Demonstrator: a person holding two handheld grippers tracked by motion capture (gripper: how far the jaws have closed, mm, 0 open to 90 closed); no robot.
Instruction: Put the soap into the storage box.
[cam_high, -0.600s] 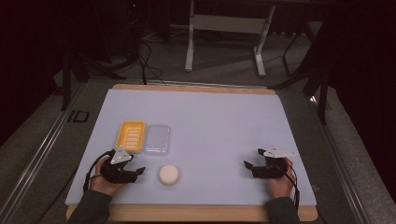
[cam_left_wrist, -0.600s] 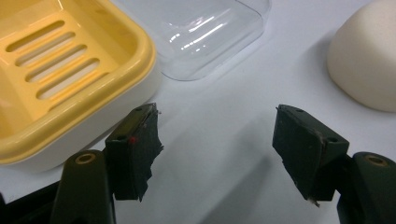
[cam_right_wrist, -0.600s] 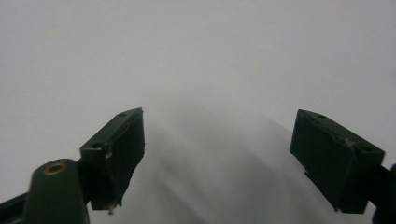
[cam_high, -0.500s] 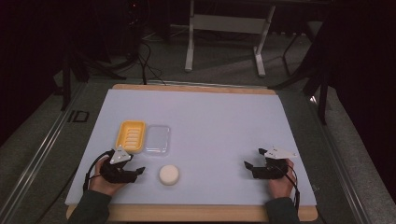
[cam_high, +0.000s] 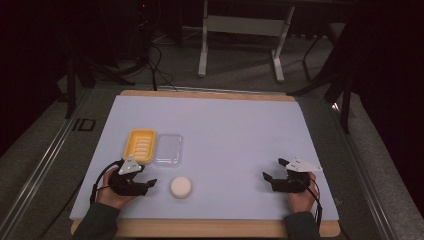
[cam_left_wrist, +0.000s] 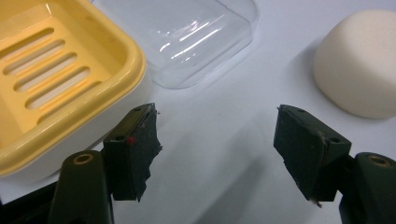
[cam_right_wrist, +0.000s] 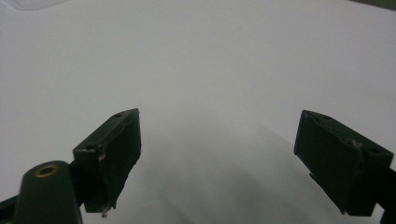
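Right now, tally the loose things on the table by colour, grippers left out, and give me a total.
Yellow: 1, the soap dish
Clear: 1, the lid
Cream-white: 1, the round soap bar
Total: 3
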